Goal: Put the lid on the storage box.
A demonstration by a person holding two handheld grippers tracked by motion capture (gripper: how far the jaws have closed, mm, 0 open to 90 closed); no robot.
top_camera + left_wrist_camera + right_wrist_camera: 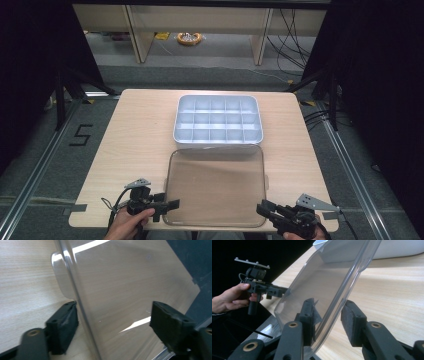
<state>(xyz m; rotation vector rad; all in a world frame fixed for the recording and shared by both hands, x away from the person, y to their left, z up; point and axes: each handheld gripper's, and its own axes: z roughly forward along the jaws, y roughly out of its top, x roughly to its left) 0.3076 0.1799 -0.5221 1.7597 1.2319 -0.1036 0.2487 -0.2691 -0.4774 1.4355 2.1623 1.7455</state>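
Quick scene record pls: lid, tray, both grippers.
lid: clear lid at the near edge of the table, tilted up in the right gripper view
tray: grey compartment tray beyond the lid, looks empty
left: left gripper open, jaws straddling the lid's left edge
right: right gripper shut on the lid's right edge

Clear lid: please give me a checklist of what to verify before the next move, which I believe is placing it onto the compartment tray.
1. Right gripper shut on the clear lid at its near right corner: ok.
2. Left gripper gripping the lid: not ok; its jaws stand open astride the left edge.
3. Compartment tray uncovered, compartments empty: ok.
4. Lid squared with the tray: ok; its far edge runs along the tray's near rim.
5. Lid's far edge touching the tray: cannot tell.
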